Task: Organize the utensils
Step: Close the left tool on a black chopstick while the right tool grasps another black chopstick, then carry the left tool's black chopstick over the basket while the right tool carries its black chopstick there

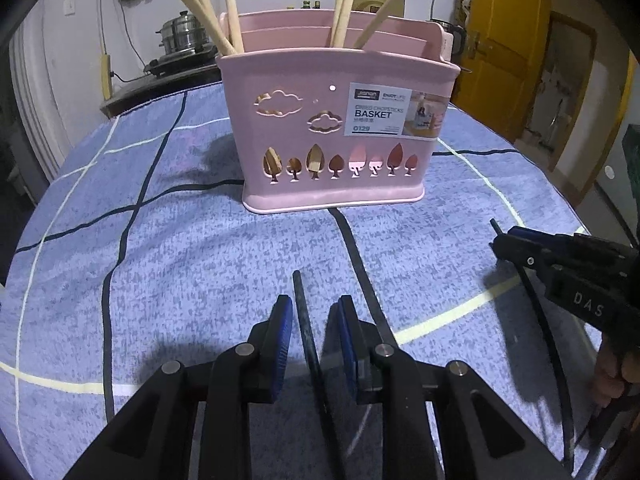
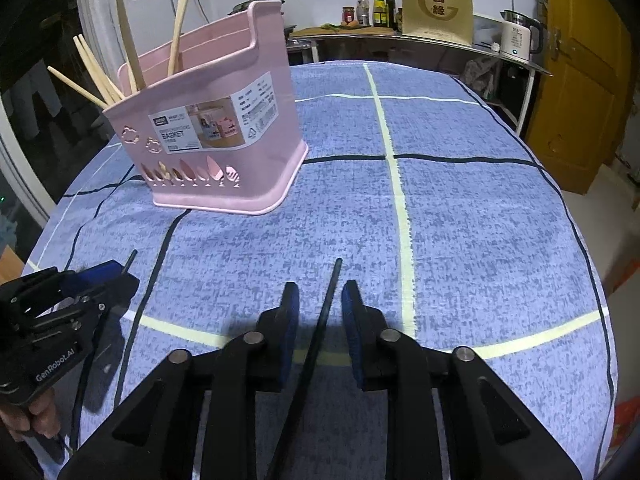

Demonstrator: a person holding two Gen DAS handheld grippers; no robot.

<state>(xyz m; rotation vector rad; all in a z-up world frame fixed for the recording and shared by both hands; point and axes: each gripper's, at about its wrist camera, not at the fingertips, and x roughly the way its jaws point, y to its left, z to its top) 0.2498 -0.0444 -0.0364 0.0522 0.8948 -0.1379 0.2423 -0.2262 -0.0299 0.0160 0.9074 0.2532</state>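
Two black chopsticks, one per claw. Left claw (image 1: pixel 313 322) has a black chopstick (image 1: pixel 303 312) lying between its blue pads, long axis along the fingers, tip pointing fwd toward the basket. Visible gap both sides in the left wrist view, so jaws are apart, not clamped; can't tell if the stick is gripped further back or just resting on the bench.

Right claw (image 2: pixel 320 306) is the same: second black chopstick (image 2: pixel 329 300) runs up between the pads, tip slanted slightly right, gap either side, jaws apart. From the left cam the right claw (image 1: pixel 505 245) looks narrow around its stick, but contact isn't readable.

Key relation: pink chopstick basket (image 1: pixel 336 128) stands upright straight ahead of the left claw, well apart. From the right claw the basket (image 2: pixel 216 136) is ahead and to the left. So the left is better lined up; the right needs to swing across.

Contents: several pale wooden chopsticks (image 1: pixel 200 4) lean in the left-hand section, a few more (image 1: pixel 348 4) right of centre; wooden ends show through the tree cut-outs low on the front. Dividers are visible behind the front wall, but how they split the compartments is unclear.

Judgement: both sticks lie flat-ish, so each must tip upright before dropping in from above.
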